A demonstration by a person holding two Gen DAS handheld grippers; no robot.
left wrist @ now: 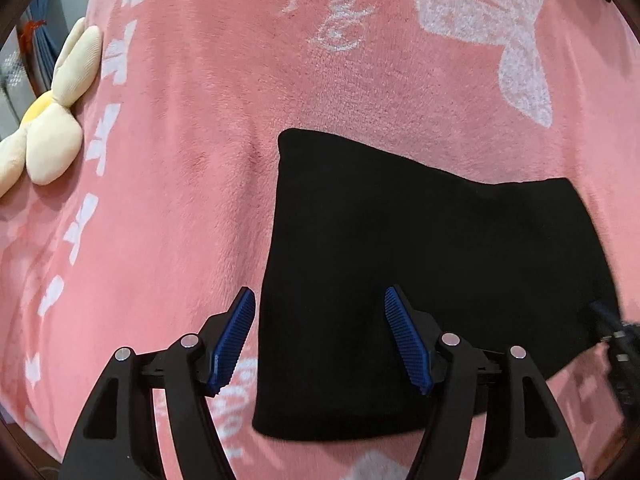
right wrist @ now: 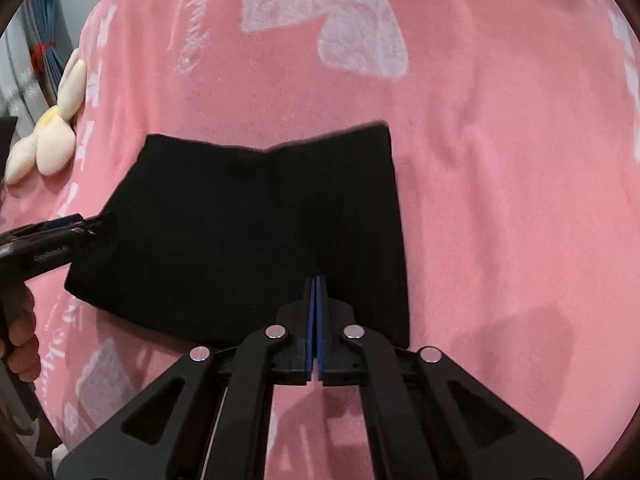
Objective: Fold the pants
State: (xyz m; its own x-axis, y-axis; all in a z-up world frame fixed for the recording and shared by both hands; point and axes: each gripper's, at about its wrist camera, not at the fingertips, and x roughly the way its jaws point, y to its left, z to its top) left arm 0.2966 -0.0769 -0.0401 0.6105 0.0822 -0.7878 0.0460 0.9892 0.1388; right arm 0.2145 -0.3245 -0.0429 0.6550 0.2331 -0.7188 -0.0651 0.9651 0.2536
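The black pants (left wrist: 420, 264) lie folded into a compact block on the pink blanket (left wrist: 200, 160); they also show in the right wrist view (right wrist: 248, 232). My left gripper (left wrist: 320, 300) is open, its blue pads apart over the fold's near left edge. It appears from the side in the right wrist view (right wrist: 86, 226), at the pants' left edge. My right gripper (right wrist: 316, 280) has its blue pads pressed together just above the near edge of the pants, with no cloth seen between them. It shows blurred at the right edge of the left wrist view (left wrist: 600, 312).
A cream flower-shaped plush (left wrist: 52, 120) lies at the blanket's left edge, also seen in the right wrist view (right wrist: 52, 128). The pink blanket (right wrist: 500, 200) with white bow prints stretches far and right of the pants. A hand (right wrist: 20, 340) holds the left gripper.
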